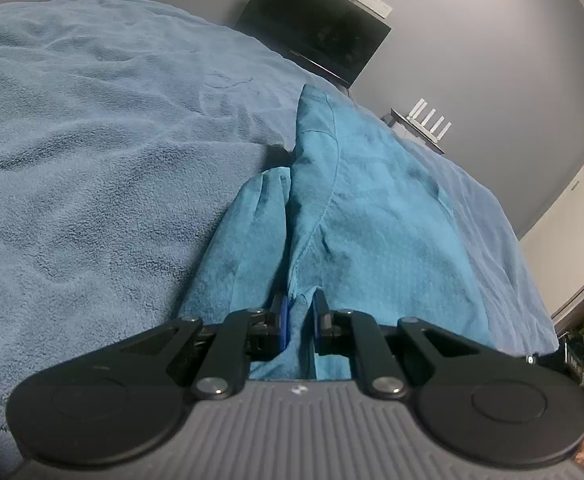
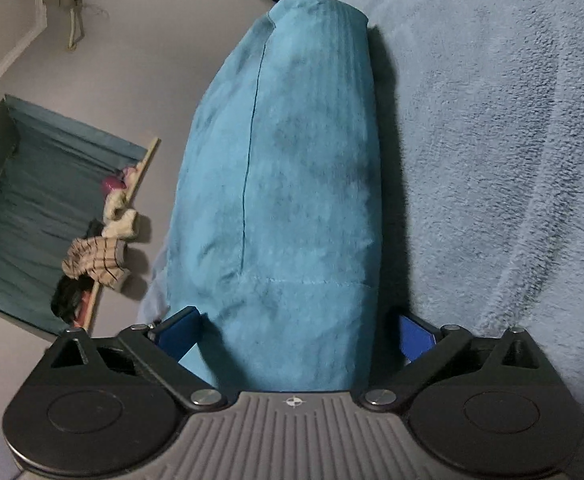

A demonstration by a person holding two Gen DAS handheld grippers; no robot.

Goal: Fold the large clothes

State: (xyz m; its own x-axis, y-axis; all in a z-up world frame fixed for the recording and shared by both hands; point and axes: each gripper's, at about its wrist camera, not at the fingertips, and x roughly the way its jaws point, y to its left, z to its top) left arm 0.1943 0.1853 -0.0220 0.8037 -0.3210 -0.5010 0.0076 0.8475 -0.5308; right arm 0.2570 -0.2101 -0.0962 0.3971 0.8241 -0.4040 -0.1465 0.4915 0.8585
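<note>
A teal garment (image 1: 371, 208) lies in a long folded strip on a pale blue fleece blanket (image 1: 92, 140) that covers a bed. My left gripper (image 1: 299, 308) is shut on the near edge of the garment, with the cloth bunched between its blue pads. In the right wrist view the same teal garment (image 2: 292, 160) stretches away as a smooth folded band with a seam along it. My right gripper (image 2: 295, 328) stands open and wide, one blue pad on each side of the garment's near end, with a dark gap at the right pad.
A black screen (image 1: 315, 28) and a white router with antennas (image 1: 427, 120) stand beyond the bed's far edge against a grey wall. Left of the bed, a teal fabric box (image 2: 32, 208) sits on the floor with small clothes (image 2: 96, 264) along a wooden stick.
</note>
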